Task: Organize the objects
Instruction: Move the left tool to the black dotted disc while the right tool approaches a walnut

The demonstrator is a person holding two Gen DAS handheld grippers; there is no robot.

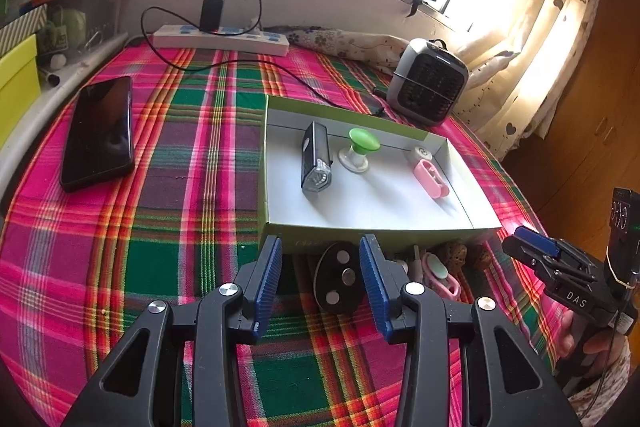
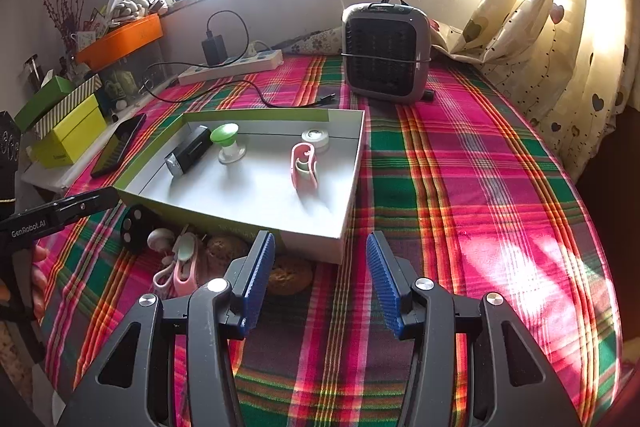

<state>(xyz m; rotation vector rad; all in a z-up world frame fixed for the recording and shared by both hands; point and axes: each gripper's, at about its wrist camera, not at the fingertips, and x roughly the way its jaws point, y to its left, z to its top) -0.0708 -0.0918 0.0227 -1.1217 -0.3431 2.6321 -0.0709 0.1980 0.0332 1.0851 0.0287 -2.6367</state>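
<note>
A shallow box (image 1: 360,227) with a green rim and white inside lies on the plaid cloth. It holds a black lamp (image 1: 316,159), a green-capped knob (image 1: 360,147), a pink clip (image 1: 430,179) and a small white round piece (image 1: 420,153). In front of the box lie a black disc (image 1: 338,277) with three silver studs, a pink-and-white clipper (image 1: 440,275) and brown walnuts (image 1: 454,253). My left gripper (image 1: 321,239) is open above the disc, which shows between the fingers without touching the pads. My right gripper (image 2: 320,235) is open and holds nothing, at the box's near right corner, with a walnut (image 2: 290,277) beside its left finger.
A black phone (image 1: 100,135) lies at the left. A power strip (image 1: 220,39) with a charger and its cable sits at the back. A grey heater (image 2: 384,55) stands behind the box. Yellow boxes (image 2: 68,135) and an orange tray (image 2: 120,41) line the left wall; curtains hang at the right.
</note>
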